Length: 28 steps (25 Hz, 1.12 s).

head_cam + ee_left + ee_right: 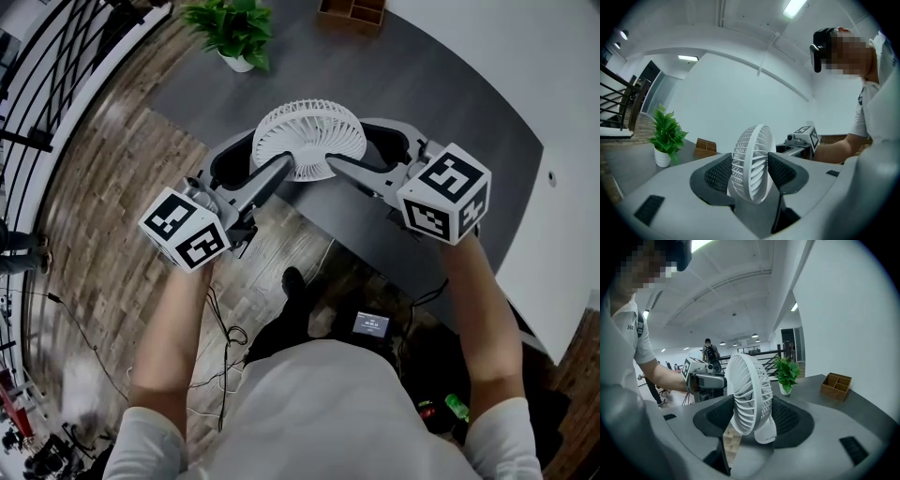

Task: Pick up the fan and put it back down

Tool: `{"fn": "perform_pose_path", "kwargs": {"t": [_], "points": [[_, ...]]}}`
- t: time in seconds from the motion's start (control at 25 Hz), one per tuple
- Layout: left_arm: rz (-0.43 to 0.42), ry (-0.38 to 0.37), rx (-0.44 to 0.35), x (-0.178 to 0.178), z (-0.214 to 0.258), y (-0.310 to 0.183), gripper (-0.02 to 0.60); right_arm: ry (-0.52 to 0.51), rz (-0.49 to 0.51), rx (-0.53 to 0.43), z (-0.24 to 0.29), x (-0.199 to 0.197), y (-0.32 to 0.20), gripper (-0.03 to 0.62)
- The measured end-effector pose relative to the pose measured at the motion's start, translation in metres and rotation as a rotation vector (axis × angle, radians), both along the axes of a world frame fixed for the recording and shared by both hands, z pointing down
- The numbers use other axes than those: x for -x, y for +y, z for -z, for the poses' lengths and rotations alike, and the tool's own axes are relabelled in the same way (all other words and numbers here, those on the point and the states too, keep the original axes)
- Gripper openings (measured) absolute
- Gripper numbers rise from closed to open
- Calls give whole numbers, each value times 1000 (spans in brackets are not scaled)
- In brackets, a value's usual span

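- Two grippers, one load: you hold the white fan point(309, 139) between them, the left gripper point(267, 167) coming in from its left side and the right gripper point(361, 157) from its right.
- In the left gripper view, the round cage stands on edge between the dark ribbed pads point(718, 173). One pad presses on each face, so the jaws are spread wide yet clamped on the fan.
- The right gripper view shows the same grip from the other side. The cage is pinched between both pads, and the fan's white foot point(765, 431) hangs below it.
- The fan sits at the near edge of the dark grey table point(422, 84), with its grille facing up toward your head. The wooden floor point(733, 441) shows just beside the foot, and no view shows whether the foot touches the tabletop.
- Farther back on the table stand a potted plant point(234, 33) and a wooden organiser point(352, 11), both well apart from the fan.
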<state>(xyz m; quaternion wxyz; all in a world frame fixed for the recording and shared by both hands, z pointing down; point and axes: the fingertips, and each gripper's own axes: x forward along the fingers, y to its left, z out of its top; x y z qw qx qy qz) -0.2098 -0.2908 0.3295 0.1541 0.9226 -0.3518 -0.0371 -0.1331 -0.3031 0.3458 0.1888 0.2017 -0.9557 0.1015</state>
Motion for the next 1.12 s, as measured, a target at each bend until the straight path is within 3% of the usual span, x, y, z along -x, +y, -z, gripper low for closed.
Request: {"fn": "perform_pose_path", "kwargs": {"t": [0.68,1.12], "points": [[39,-65,30,30,-37,-29,253,64,46,15,-39,33,-35,249],[24,-61,31,24,-51,-25,253,59,49,13,-54,27,-31,249]]}}
